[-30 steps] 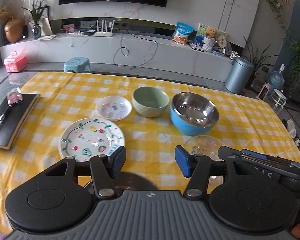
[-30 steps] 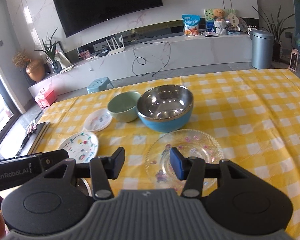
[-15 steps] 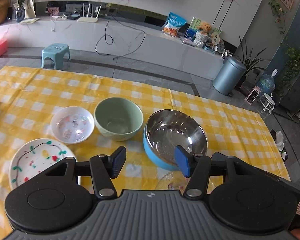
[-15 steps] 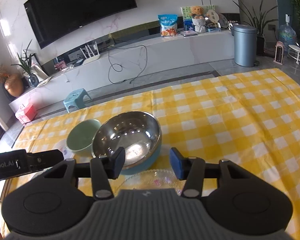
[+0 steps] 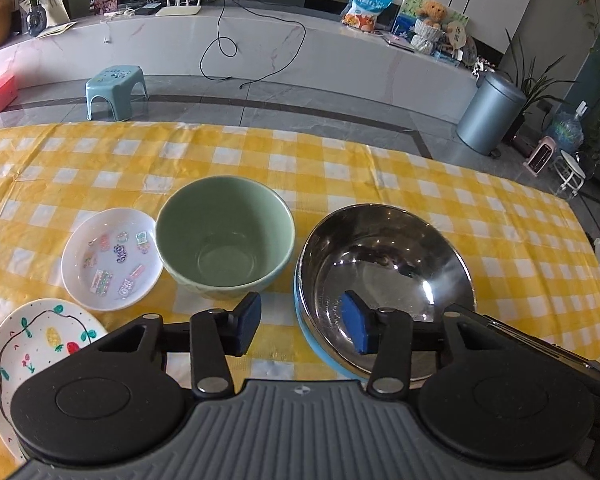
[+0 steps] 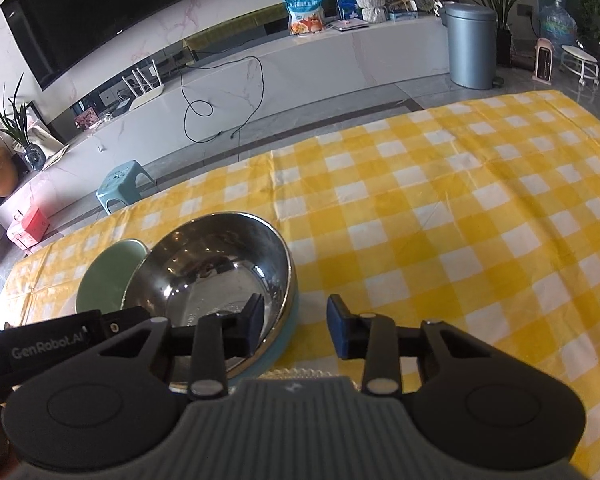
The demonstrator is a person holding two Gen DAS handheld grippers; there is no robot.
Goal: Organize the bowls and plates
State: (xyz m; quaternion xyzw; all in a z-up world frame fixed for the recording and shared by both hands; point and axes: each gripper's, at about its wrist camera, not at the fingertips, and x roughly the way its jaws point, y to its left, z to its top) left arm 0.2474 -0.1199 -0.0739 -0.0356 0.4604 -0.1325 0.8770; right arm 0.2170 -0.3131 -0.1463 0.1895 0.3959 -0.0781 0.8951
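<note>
Closing in from both sides, the two grippers are straddling the steel bowl's [image 5: 384, 272] rim, and nothing is being lifted yet.

Through the left wrist camera, the left gripper [image 5: 300, 328] is narrowing its jaws with the bowl's near-left rim between them: one pad inside the bowl, the other outside over the cloth [image 5: 340, 168]. The pads are not pressing yet, as far as I can see. Beside it the green bowl [image 5: 225, 236] is sitting empty, then the small plate [image 5: 110, 258] touching or nearly touching it, and the painted plate [image 5: 32, 344] at the near-left edge. Everything is lying separate, so the stacking is looking barely begun; every piece is waiting to be nested or piled.

Through the right wrist camera, the right gripper [image 6: 294, 326] is also closing, its left pad inside the steel bowl [image 6: 220, 268], its right pad outside, the rim between them and not yet pinched. This view is hiding both plates and most of the green bowl [image 6: 108, 276], but it is showing a sliver of a glass dish's rim [image 6: 304, 373] under the gripper, which the left view is missing.
</note>
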